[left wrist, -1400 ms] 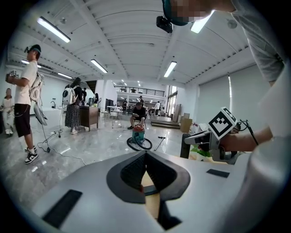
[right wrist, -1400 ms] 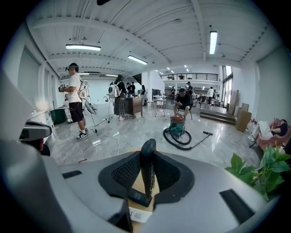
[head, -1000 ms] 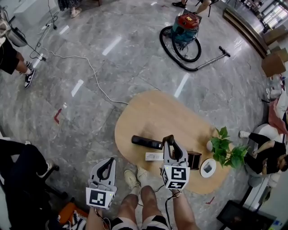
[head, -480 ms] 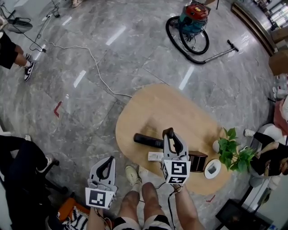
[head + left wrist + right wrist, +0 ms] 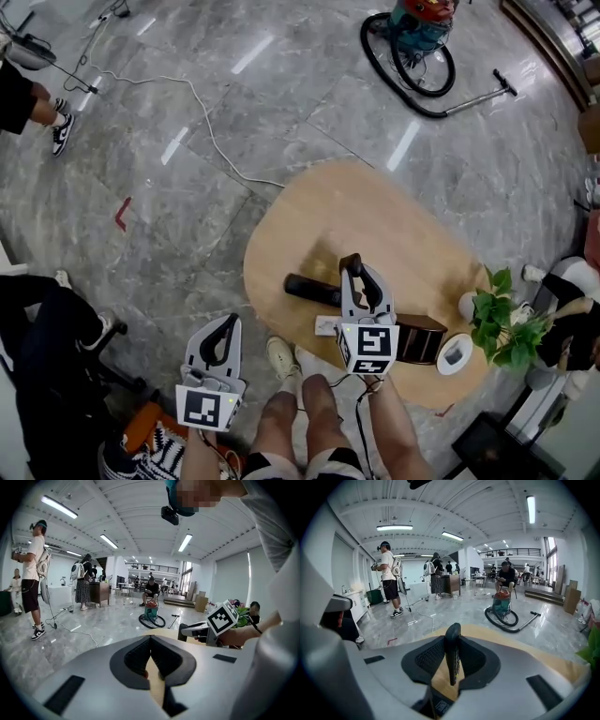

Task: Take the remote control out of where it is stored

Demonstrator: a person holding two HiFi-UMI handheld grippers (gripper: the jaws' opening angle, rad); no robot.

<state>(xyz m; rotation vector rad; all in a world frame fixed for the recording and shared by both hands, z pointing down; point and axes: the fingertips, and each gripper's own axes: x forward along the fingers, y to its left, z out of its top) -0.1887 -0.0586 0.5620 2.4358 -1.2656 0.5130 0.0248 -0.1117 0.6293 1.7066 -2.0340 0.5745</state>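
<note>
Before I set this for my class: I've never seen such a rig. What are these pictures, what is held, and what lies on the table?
A person holds a gripper in each hand; no robot. One picture looks down from a head camera; the others ride on each gripper. The right gripper has its fingers shut on a black remote control. The left gripper is shut, empty. On the oval table are a long black object, a white object, a brown box and a plant.

No words, numbers or brand names are reading clearly anywhere. Left gripper (image 5: 228, 326) and right gripper (image 5: 352, 265) are each showing only a black-and-white square marker pattern, not lettering. Button marks on the remote control (image 5: 451, 653) in the right jaws are blurring out, unreadable.
</note>
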